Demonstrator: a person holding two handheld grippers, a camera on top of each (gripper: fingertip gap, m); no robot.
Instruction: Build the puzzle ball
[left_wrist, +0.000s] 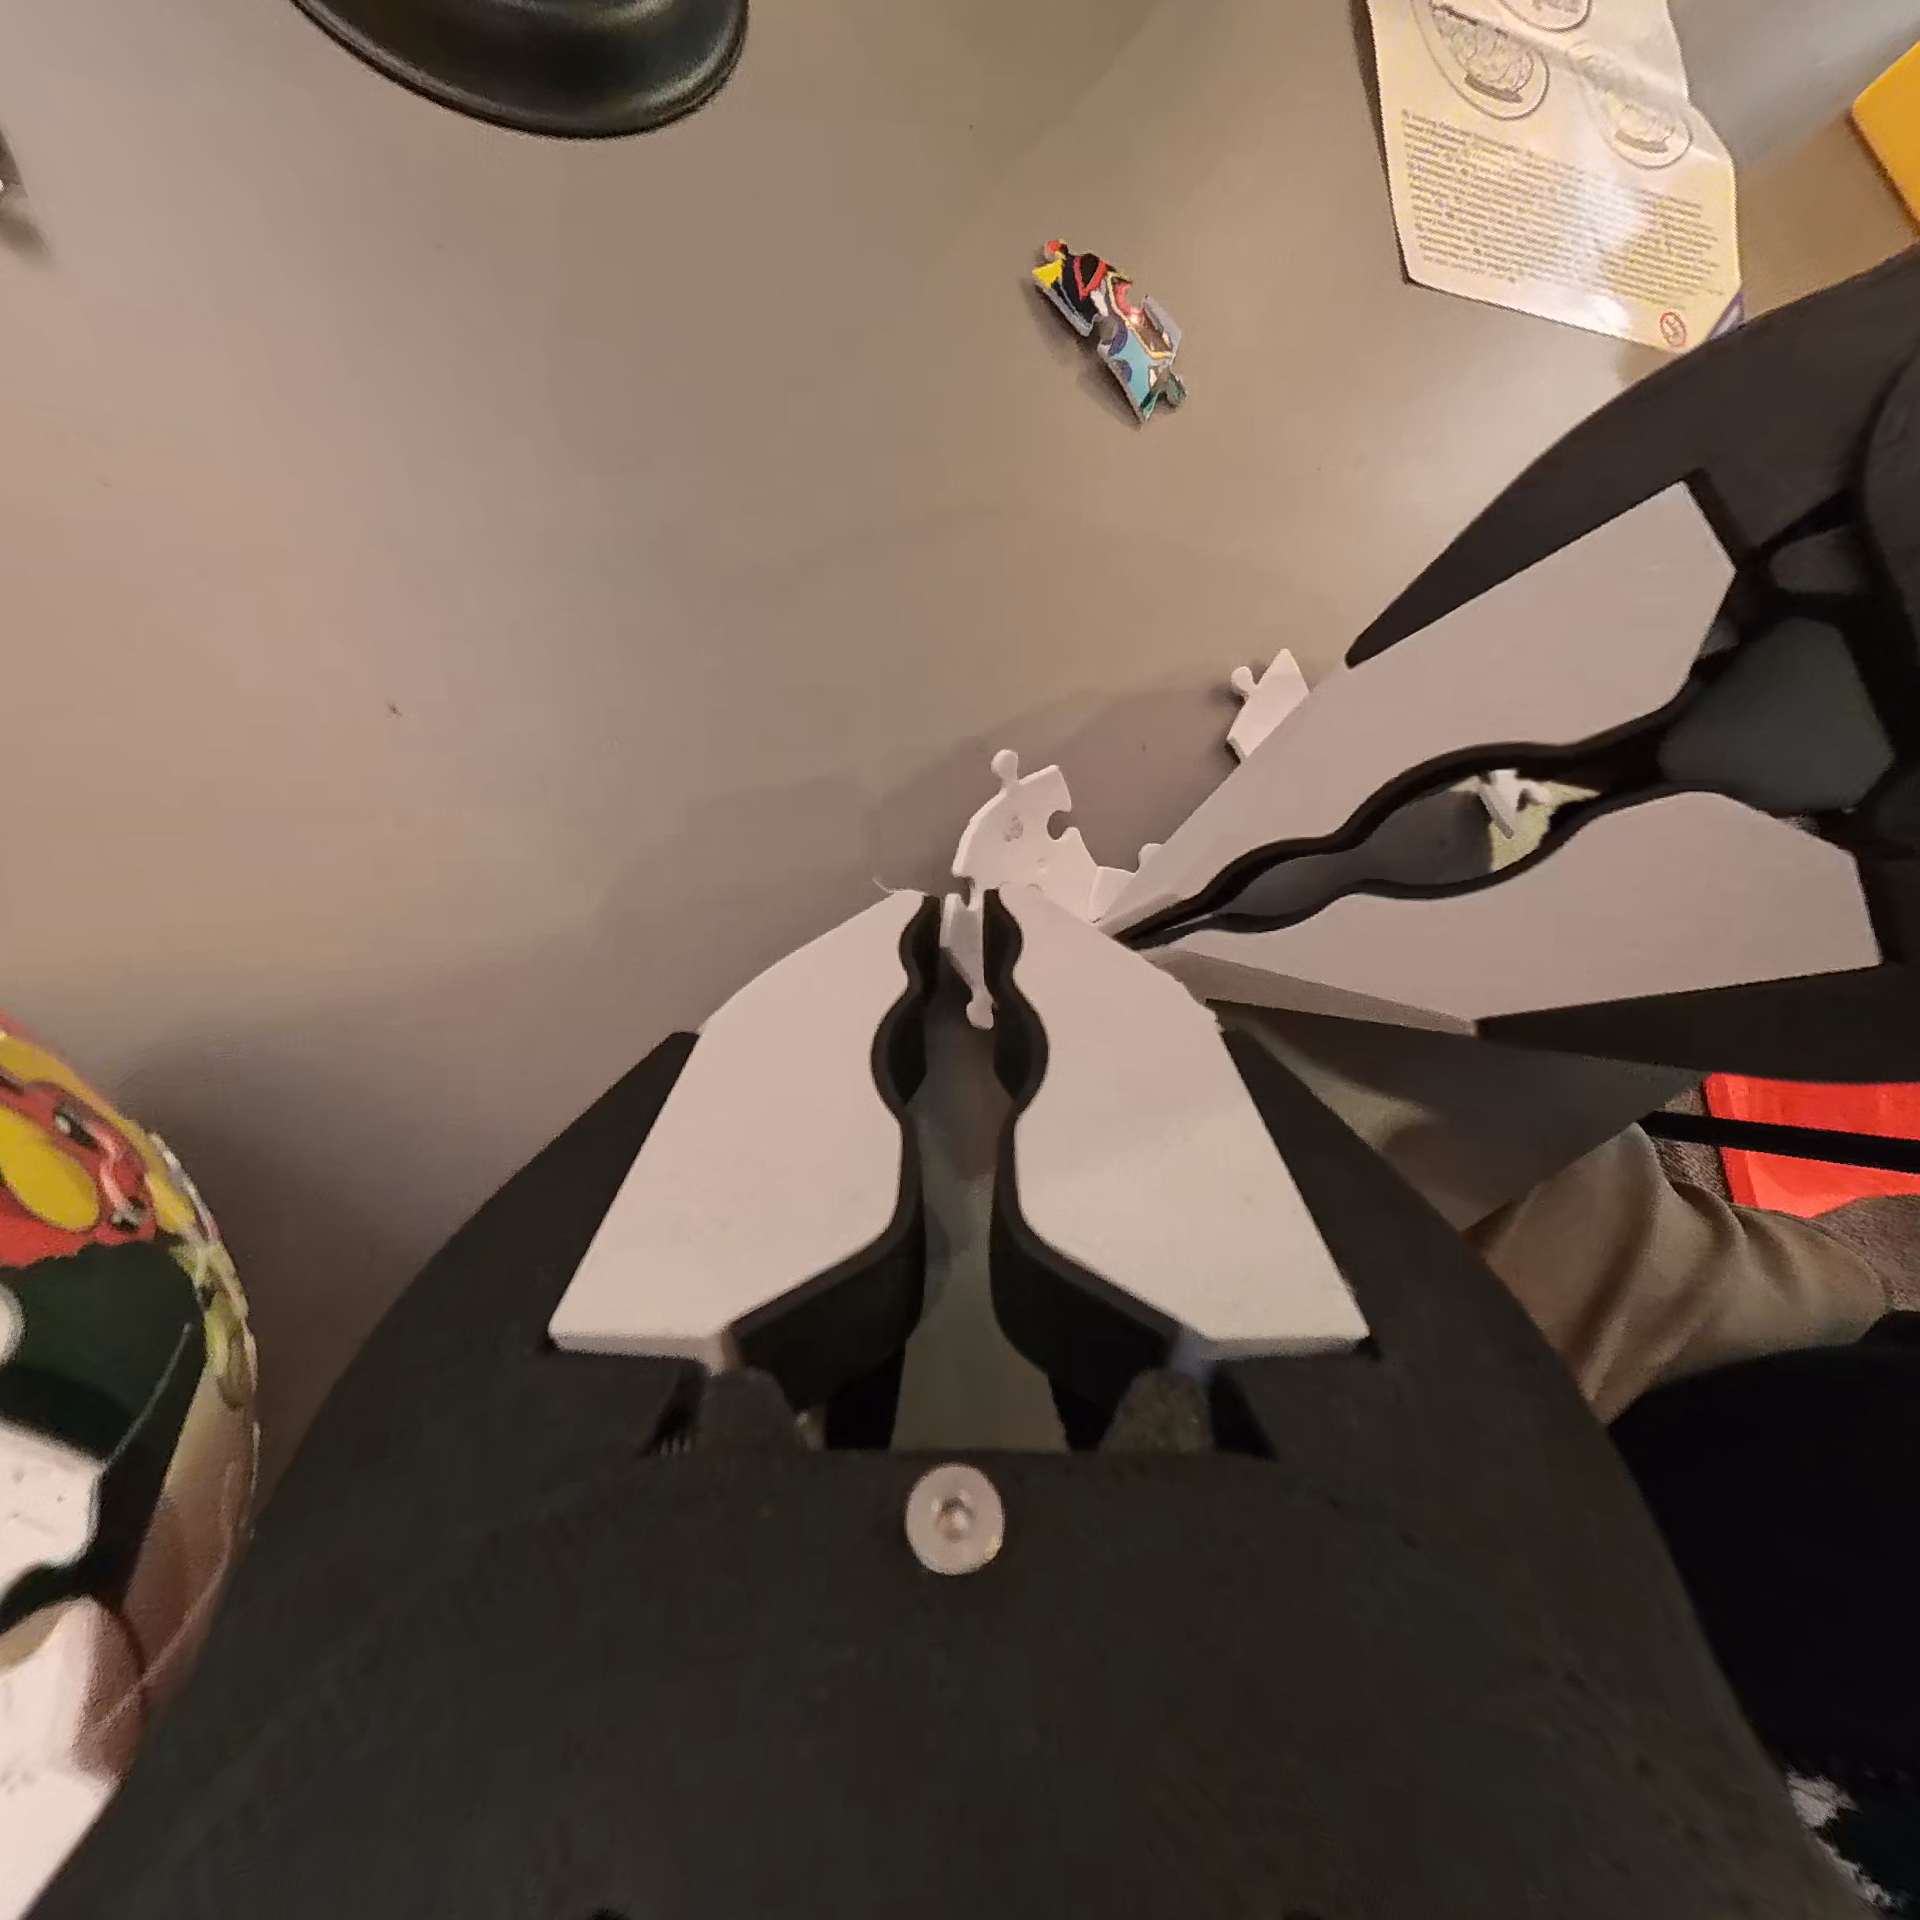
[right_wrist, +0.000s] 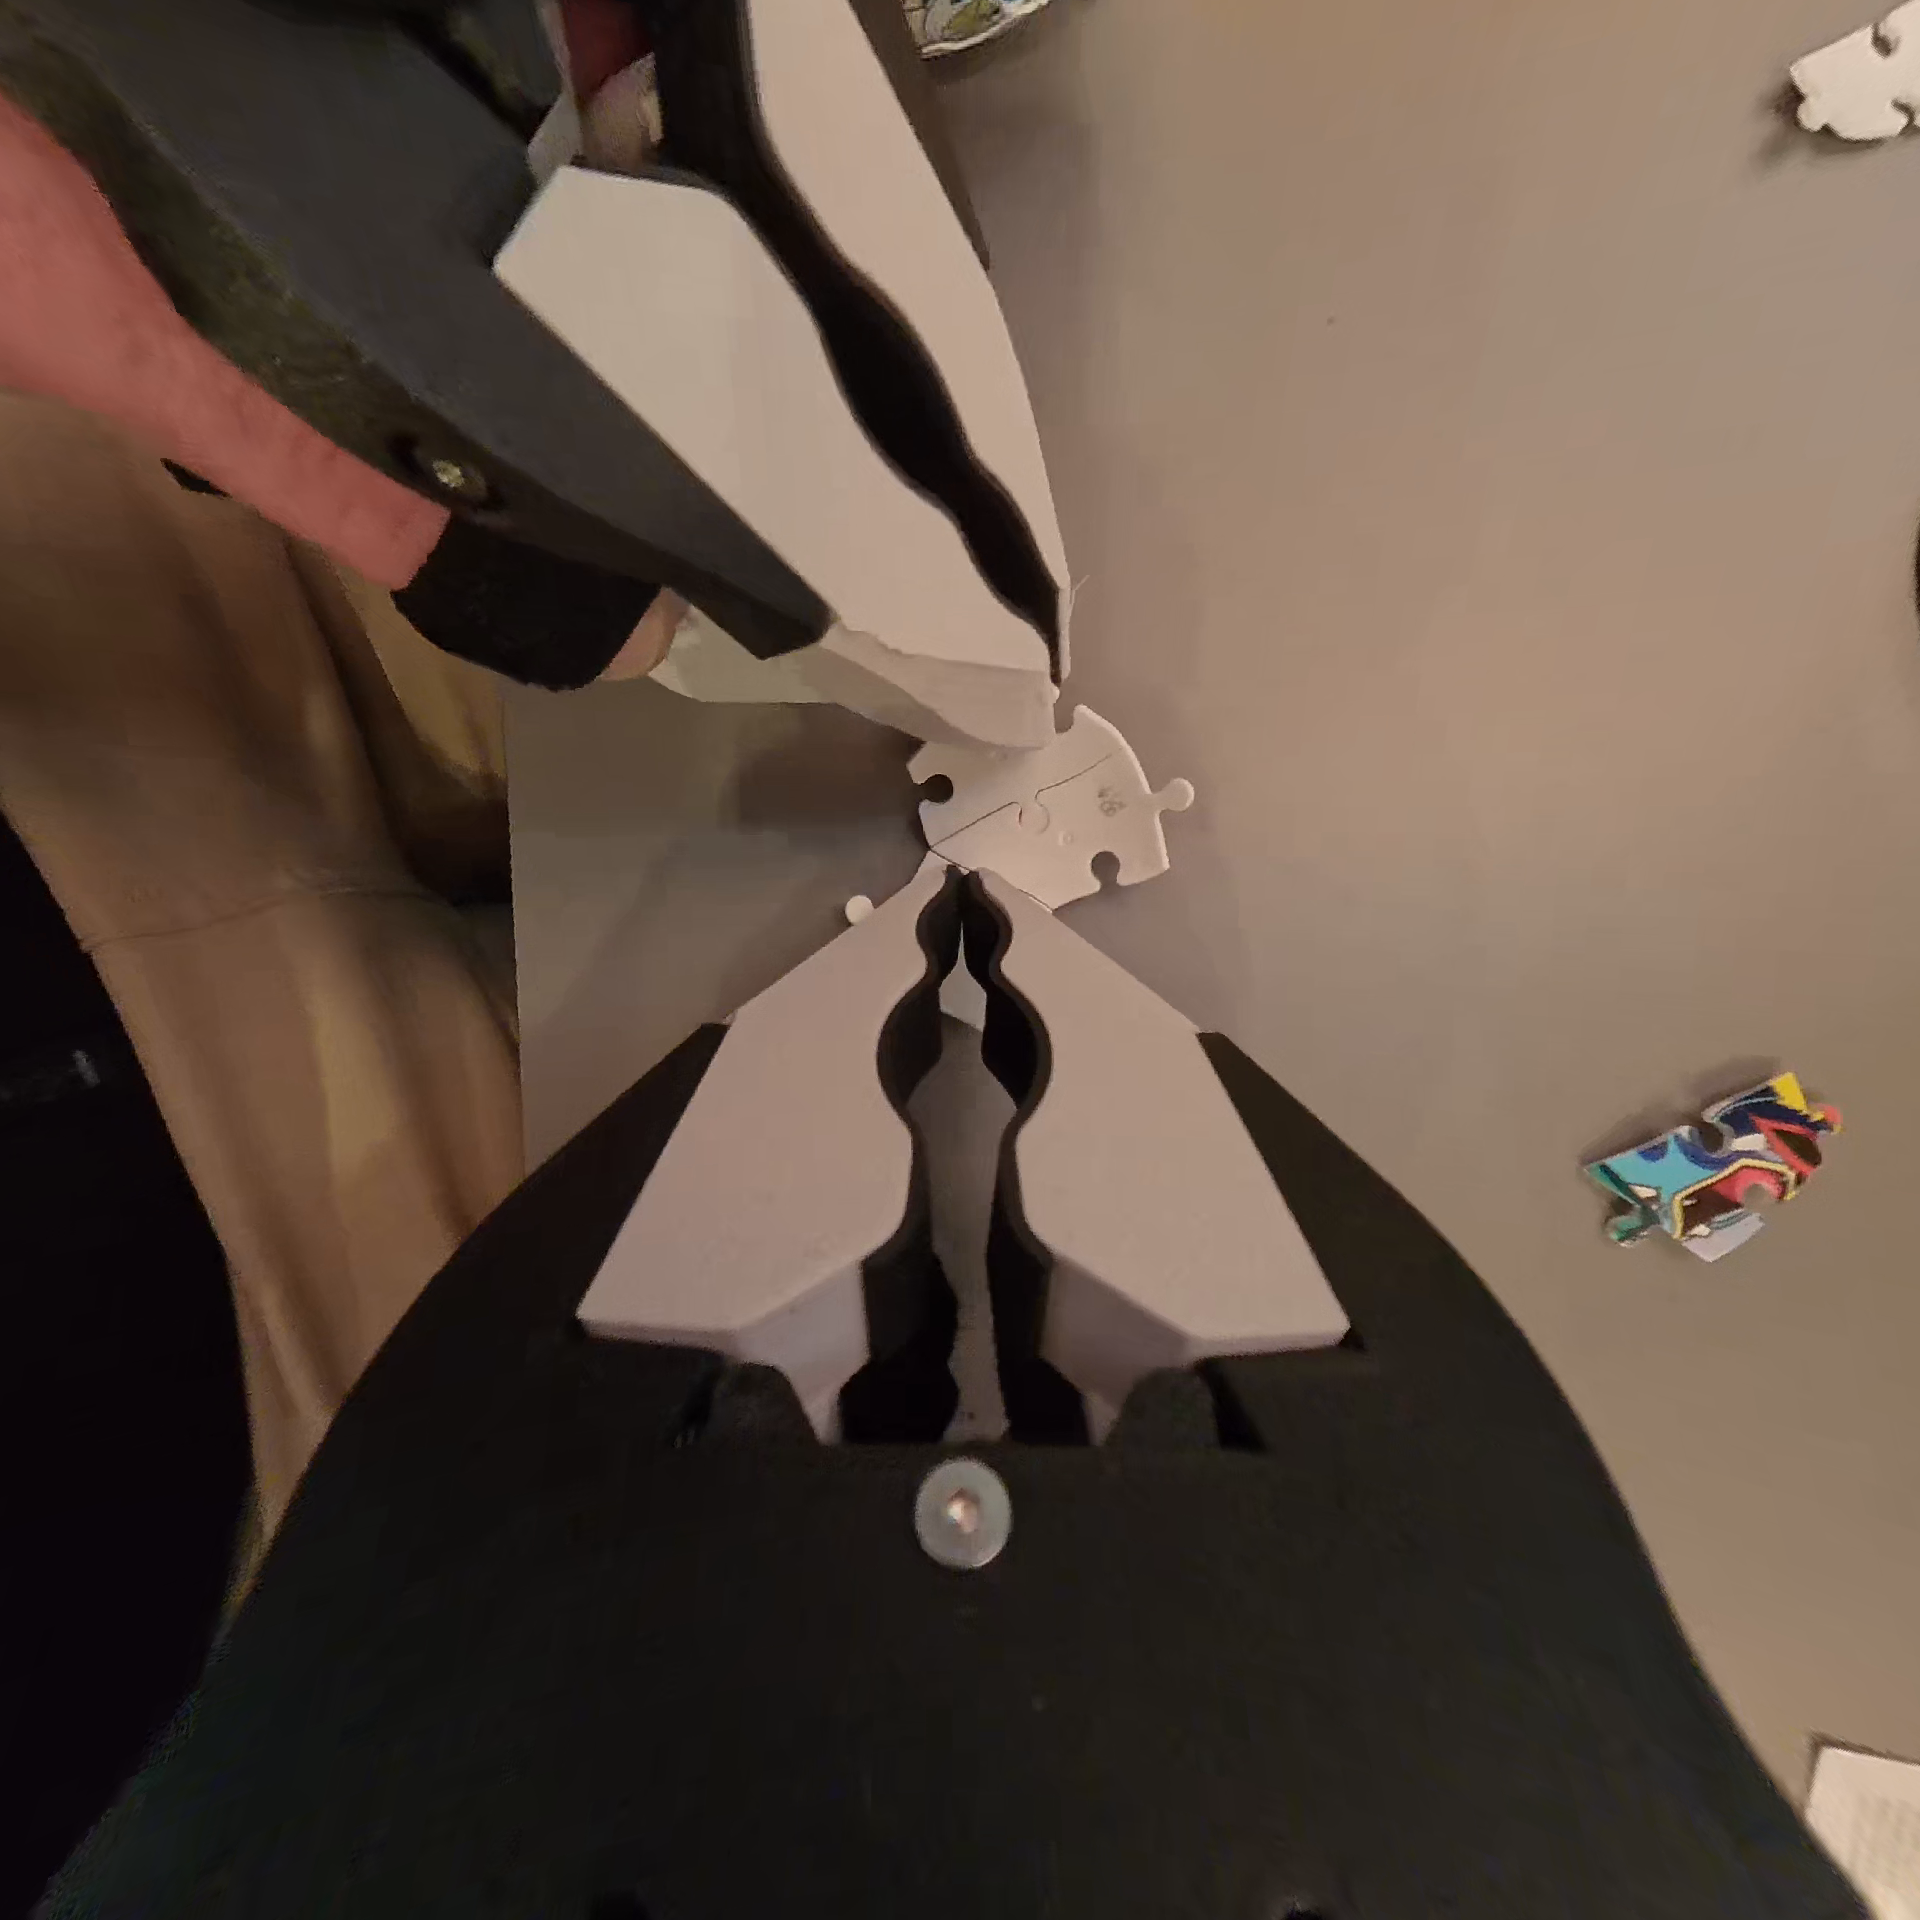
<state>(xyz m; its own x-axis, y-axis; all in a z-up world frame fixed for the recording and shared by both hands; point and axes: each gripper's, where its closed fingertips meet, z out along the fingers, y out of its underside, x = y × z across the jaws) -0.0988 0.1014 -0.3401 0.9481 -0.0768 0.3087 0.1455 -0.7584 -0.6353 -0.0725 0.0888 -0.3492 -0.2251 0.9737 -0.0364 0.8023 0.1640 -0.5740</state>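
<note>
Left wrist view: left gripper (left_wrist: 964, 914) clamped on joined white curved puzzle pieces (left_wrist: 1013, 842), lower edge hidden between fingers; half-built colourful puzzle ball (left_wrist: 94, 1299) cut off at 8 o'clock on grey matte table (left_wrist: 520, 571).

Right wrist view: right gripper (right_wrist: 958, 883) pinched on same pieces (right_wrist: 1049, 805); grip point hard to make out.

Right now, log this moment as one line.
left tool: shut on white pieces | right tool: shut on white pieces | ball: unfinished
</note>
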